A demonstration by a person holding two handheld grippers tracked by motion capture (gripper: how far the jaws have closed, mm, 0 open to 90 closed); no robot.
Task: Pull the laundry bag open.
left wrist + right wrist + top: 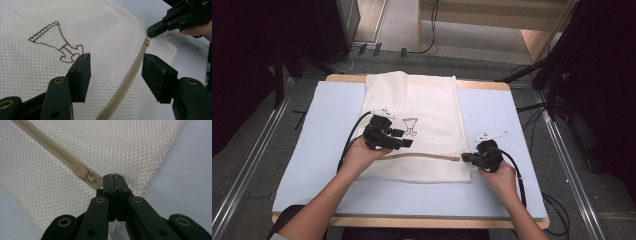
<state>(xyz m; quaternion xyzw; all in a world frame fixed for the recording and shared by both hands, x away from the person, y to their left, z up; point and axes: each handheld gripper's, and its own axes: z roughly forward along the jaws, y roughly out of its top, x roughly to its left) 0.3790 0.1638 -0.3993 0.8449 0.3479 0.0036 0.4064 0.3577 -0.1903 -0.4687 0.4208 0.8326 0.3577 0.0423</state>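
Observation:
A white mesh bag [422,100] lies flat on the light blue table [327,150], with a brown stitched figure [411,126] near its middle. A beige zipper [427,156] runs across its near end. My left gripper [404,138] hovers over the bag's left part, open; the zipper [130,75] passes between its fingers [82,72] without touching them. My right gripper [464,157] is at the zipper's right end, shut [113,177] on the bag's edge just past the beige slider [80,171]. Its tip [150,31] also appears in the left gripper view.
The table's wooden rim [412,220] runs along the near side. Bare blue surface lies on both sides of the bag [507,120]. Cables [532,107] and dark stands surround the table on the grey floor.

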